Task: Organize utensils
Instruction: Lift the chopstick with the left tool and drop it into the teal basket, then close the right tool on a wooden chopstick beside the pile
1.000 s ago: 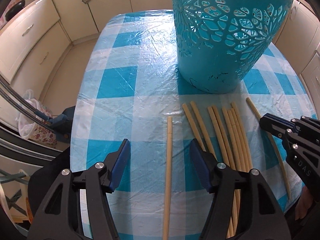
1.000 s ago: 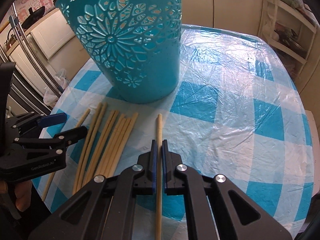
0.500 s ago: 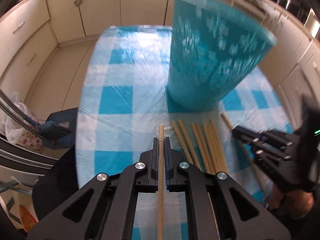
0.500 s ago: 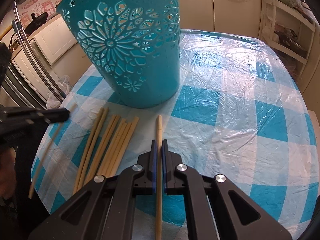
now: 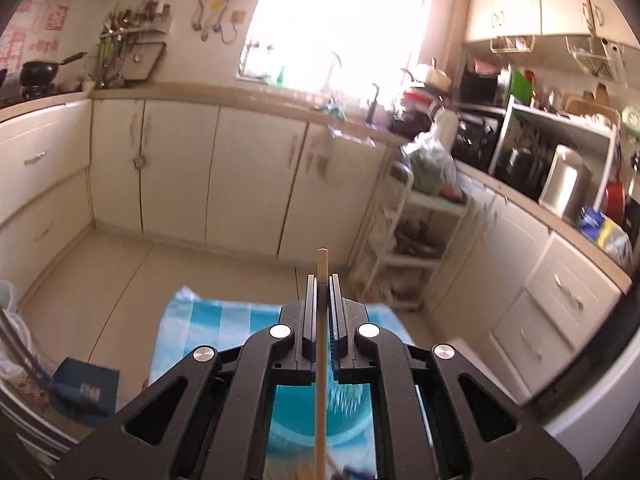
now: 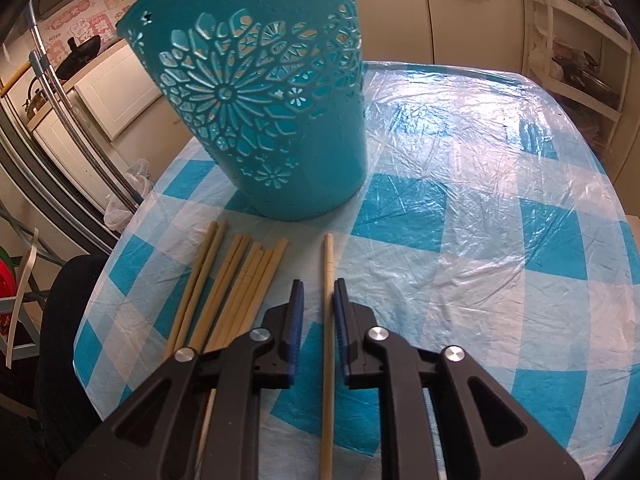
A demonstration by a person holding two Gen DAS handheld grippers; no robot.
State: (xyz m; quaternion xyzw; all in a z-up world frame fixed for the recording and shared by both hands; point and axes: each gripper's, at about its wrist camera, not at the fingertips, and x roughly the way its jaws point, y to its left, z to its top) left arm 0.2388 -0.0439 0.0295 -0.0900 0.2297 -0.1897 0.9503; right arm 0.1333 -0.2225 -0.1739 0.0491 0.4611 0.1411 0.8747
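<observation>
In the left wrist view, your left gripper [image 5: 321, 280] was clamped on one chopstick [image 5: 321, 360], its tip sticking out past the fingertips, with the turquoise basket [image 5: 320, 412] directly beneath the jaws, so that stick looked ready to drop in but was not yet inside. In the right wrist view, your right gripper [image 6: 319, 294] was opening, its pads clear of the single chopstick [image 6: 328, 320] lying on the checked tablecloth [image 6: 480, 240] between them. The loose bundle of chopsticks [image 6: 236, 288] just left of the jaws, short of the basket, remained to be collected.
</observation>
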